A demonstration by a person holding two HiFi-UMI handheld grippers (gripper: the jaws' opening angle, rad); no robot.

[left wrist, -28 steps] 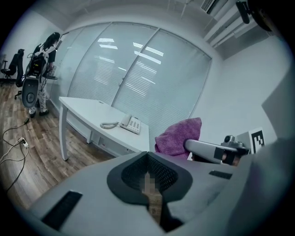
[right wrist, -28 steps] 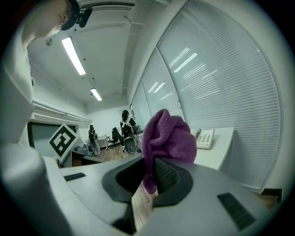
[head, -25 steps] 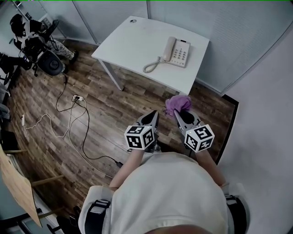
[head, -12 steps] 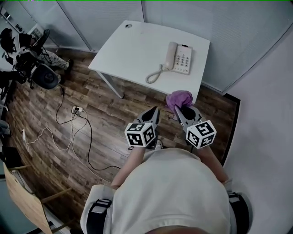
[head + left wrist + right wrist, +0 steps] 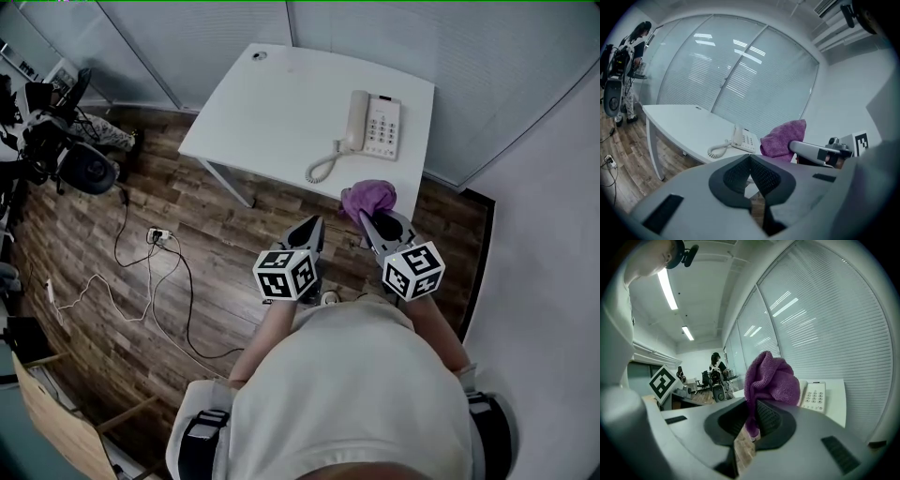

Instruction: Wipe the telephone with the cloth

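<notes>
Standing at the near side of a white table (image 5: 281, 98), both grippers raised in front of me. My right gripper (image 5: 367, 217) is clamped on the purple cloth (image 5: 367, 198): in the right gripper view a fold runs down between the two pads and the rest bunches up above the tips. My left gripper (image 5: 317, 224) has its jaws pressed together on nothing, tips meeting in a point in the left gripper view; it hangs just beside the right one, on its left, over the wooden floor (image 5: 225, 234). The telephone (image 5: 377, 125) lies on the tabletop near the right edge, about midway between the far and near corners, handset (image 5: 357, 120) in its cradle on the left side, keypad to the right. Its coiled cord (image 5: 322, 170) loops toward the near edge. From the head view the cloth sits at the near edge close to the near right corner, apart from the telephone, which lies straight ahead of the right gripper and slightly right of the cloth. Cloth is not touching the telephone. Loose cables (image 5: 150, 267) trail over the floor to my left. Blinds behind glass wall beyond the table.
</notes>
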